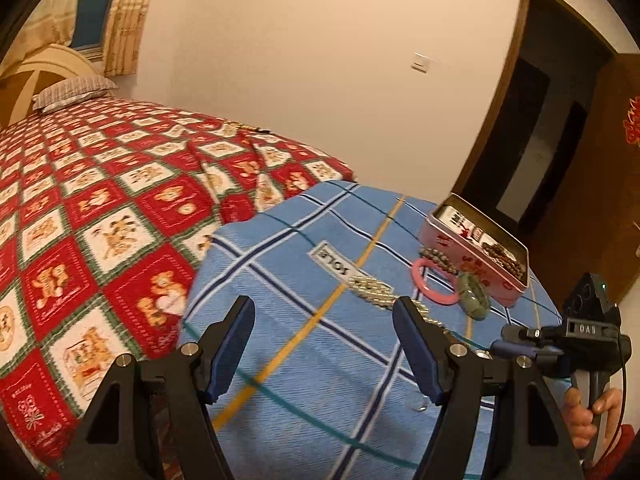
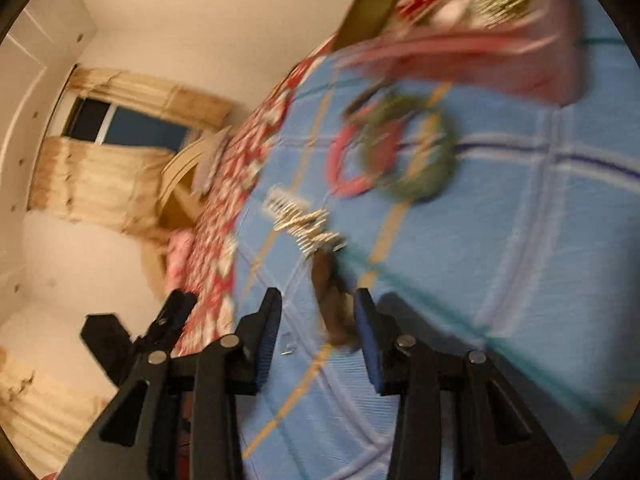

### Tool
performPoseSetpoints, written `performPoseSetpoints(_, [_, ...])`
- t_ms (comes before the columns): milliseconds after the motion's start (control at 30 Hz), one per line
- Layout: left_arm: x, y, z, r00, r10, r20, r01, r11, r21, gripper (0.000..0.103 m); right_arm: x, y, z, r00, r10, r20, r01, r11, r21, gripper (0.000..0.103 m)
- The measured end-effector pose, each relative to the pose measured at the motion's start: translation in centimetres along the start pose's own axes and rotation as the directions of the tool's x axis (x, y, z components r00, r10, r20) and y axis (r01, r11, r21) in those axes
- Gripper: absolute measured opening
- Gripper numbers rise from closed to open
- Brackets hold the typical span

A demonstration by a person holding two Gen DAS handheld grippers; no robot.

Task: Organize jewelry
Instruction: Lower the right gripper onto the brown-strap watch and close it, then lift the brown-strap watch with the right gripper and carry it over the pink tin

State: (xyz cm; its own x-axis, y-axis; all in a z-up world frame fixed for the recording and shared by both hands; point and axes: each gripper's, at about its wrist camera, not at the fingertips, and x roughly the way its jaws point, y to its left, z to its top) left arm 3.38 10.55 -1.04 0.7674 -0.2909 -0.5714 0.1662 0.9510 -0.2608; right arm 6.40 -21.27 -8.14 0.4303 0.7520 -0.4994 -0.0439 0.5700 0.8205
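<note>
On the blue plaid cloth [image 1: 320, 360] lie a gold bead chain [image 1: 372, 288], a pink bangle [image 1: 434, 282], a green jade bangle [image 1: 474, 298] and a dark bead string [image 1: 438, 258] beside an open pink tin [image 1: 476, 254] that holds brown beads. My left gripper [image 1: 324, 344] is open and empty above the cloth, short of the chain. My right gripper [image 2: 318, 336] is open in the blurred right wrist view, with a brown object [image 2: 334, 304] between its fingers, the gold chain [image 2: 304, 220] and both bangles [image 2: 400, 148] ahead. It also shows in the left wrist view [image 1: 516, 338].
A bed with a red patterned quilt [image 1: 100, 220] lies left of the clothed table. A dark wooden doorway [image 1: 528, 140] stands behind the tin. Curtains and a window [image 2: 112, 140] are at the far wall.
</note>
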Motion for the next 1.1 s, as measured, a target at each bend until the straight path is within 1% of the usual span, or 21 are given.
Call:
performPoseSetpoints(67, [0.2,-0.7,0.0,1.0,-0.004,0.0,0.004,1.0,0.015,0.071,-1.5,-1.0,0.3,0.998,-0.027,0.052,0.025,0.999,0.035,0.042])
performPoseSetpoints(133, [0.3,-1.5,0.0,1.0,-0.006,0.0,0.006,0.999,0.043,0.071,-3.2,-1.0,0.7,0.986,-0.117,0.117,0.116,0.993,0.014,0.042])
performPoseSetpoints(167, [0.3,-1.9,-0.1,1.0,0.0,0.003,0.0,0.998,0.068,0.071,-3.5,-0.3,0.6,0.98,-0.146,0.133,0.153,0.988,-0.039,0.042])
performPoseSetpoints(200, [0.3,-2.3,-0.2,1.0,0.009,0.006,-0.009,0.996,0.091,0.071,-3.4,0.4,0.4,0.98,-0.15,0.132,0.161,0.984,-0.08,0.042])
performPoseSetpoints(267, [0.5,-2.7,-0.4,1.0,0.019,0.004,-0.02,0.994,0.108,0.071,-2.7,2.5,-0.5,0.979,-0.173,0.108,0.192,0.961,-0.197,0.042])
performPoseSetpoints(333, [0.6,-2.6,-0.4,1.0,0.009,-0.006,-0.008,0.995,0.096,0.071,-0.9,4.9,-2.0,0.966,-0.242,0.086,0.257,0.909,-0.328,0.043])
performPoseSetpoints(400, [0.6,-2.6,-0.5,1.0,0.004,-0.013,-0.003,0.996,0.088,0.071,1.4,6.8,-3.7,0.942,-0.326,0.081,0.326,0.83,-0.453,0.046])
performPoseSetpoints(500, [0.5,-2.3,-0.5,1.0,0.011,-0.014,-0.009,0.996,0.087,0.071,3.6,7.1,-5.7,0.913,-0.402,0.068,0.37,0.745,-0.556,0.05])
performPoseSetpoints(567, [0.5,-2.1,-0.5,1.0,0.009,-0.014,-0.008,0.997,0.077,0.071,4.4,7.4,-6.4,0.899,-0.429,0.089,0.392,0.696,-0.602,0.054])
performPoseSetpoints(600, [0.6,-2.0,-0.5,1.0,0.007,-0.017,-0.006,0.997,0.071,0.071,4.4,7.3,-6.6,0.892,-0.443,0.09,0.4,0.68,-0.615,0.054])
performPoseSetpoints(633, [0.8,-2.0,-0.5,1.0,0.003,-0.02,-0.002,0.998,0.066,0.071,3.9,6.7,-6.3,0.884,-0.457,0.096,0.411,0.664,-0.624,0.052])
performPoseSetpoints(667, [0.9,-2.0,-0.5,1.0,0.003,-0.022,-0.001,0.998,0.066,0.071,4.1,6.8,-6.2,0.871,-0.479,0.109,0.432,0.64,-0.635,0.038])
performPoseSetpoints(700, [1.0,-2.0,-0.6,1.0,0.004,-0.023,-0.003,0.998,0.07,0.071,4.2,6.8,-6.1,0.853,-0.507,0.127,0.46,0.613,-0.642,0.037])
performPoseSetpoints(733, [1.1,-2.1,-0.7,1.0,0.006,-0.023,-0.004,0.997,0.075,0.071,3.9,6.8,-6.1,0.854,-0.506,0.122,0.457,0.618,-0.64,0.037])
performPoseSetpoints(800, [1.3,-2.2,-0.8,1.0,0.004,-0.028,-0.002,0.996,0.086,0.071,3.3,6.2,-5.2,0.867,-0.488,0.1,0.44,0.656,-0.614,0.037])
performPoseSetpoints(900, [2.0,-2.3,-0.8,0.999,-0.007,-0.052,0.012,0.995,0.097,0.071,2.0,5.3,-3.7,0.912,-0.405,0.065,0.376,0.763,-0.525,0.037])
performPoseSetpoints(933, [2.4,-2.4,-0.8,0.998,-0.013,-0.061,0.02,0.994,0.104,0.071,1.7,5.5,-3.3,0.931,-0.361,0.053,0.34,0.806,-0.485,0.037])
performPoseSetpoints(967, [2.8,-2.6,-0.8,0.997,-0.02,-0.073,0.029,0.993,0.116,0.071,1.2,5.0,-2.5,0.957,-0.289,0.036,0.276,0.863,-0.424,0.037])
performPoseSetpoints(1000, [3.2,-2.8,-0.8,0.996,-0.024,-0.082,0.034,0.991,0.127,0.071,0.5,4.5,-1.9,0.976,-0.215,0.025,0.208,0.905,-0.371,0.036])
performPoseSetpoints(1067, [4.2,-3.6,-0.7,0.995,-0.02,-0.098,0.037,0.985,0.167,0.072,-0.7,3.9,-0.8,0.995,-0.092,0.026,0.096,0.954,-0.285,0.036])
performPoseSetpoints(1100, [4.5,-3.8,-0.7,0.995,-0.019,-0.1,0.037,0.983,0.181,0.072,-1.2,3.6,-0.2,0.999,-0.043,0.032,0.049,0.968,-0.246,0.036])
